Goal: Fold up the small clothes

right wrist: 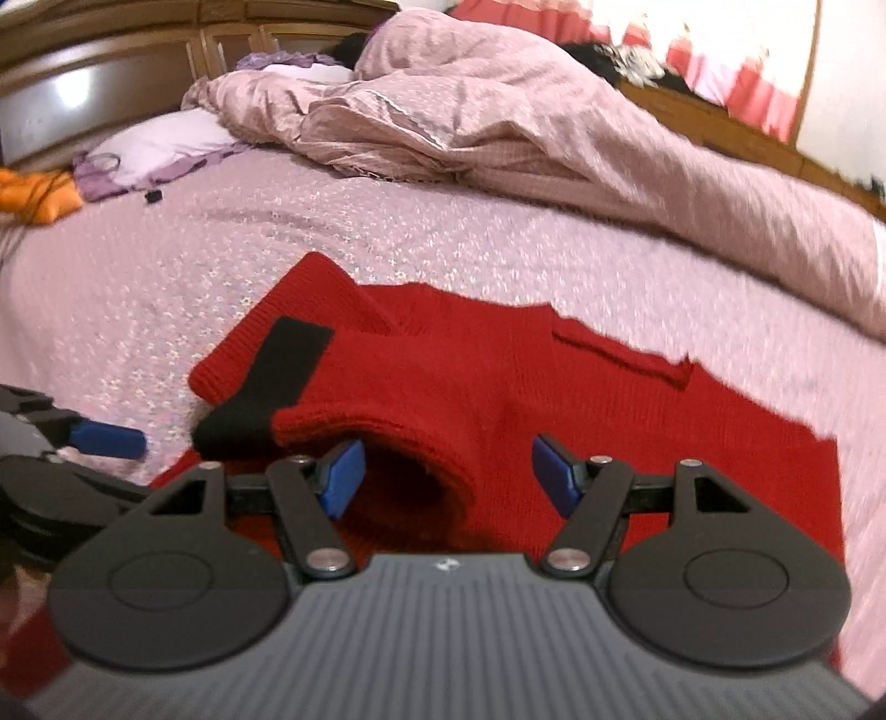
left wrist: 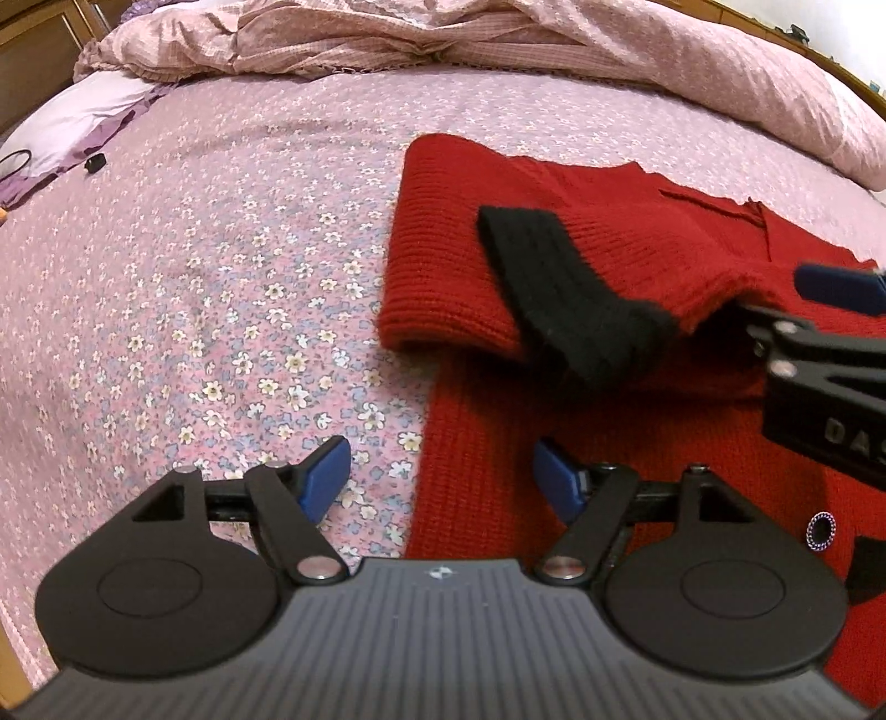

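A red knitted sweater [left wrist: 637,243] lies flat on the flowered bed sheet [left wrist: 221,277], right of centre in the left wrist view. One sleeve with a black cuff [left wrist: 559,293] is folded across its body. My left gripper [left wrist: 443,479] is open, low over the sweater's left edge, with nothing between its pads. My right gripper [right wrist: 449,476] is also open and straddles a raised hump of the red sleeve [right wrist: 410,443] without pressing on it. In the left wrist view it enters at the right edge, one blue fingertip [left wrist: 836,288] showing. The black cuff [right wrist: 271,376] lies to its left.
A crumpled pink duvet [right wrist: 498,122] is heaped along the far side of the bed. A lilac pillow [right wrist: 160,144], an orange cloth [right wrist: 33,194] and a small black item [left wrist: 95,163] lie at the far left. A wooden headboard [right wrist: 138,44] stands behind.
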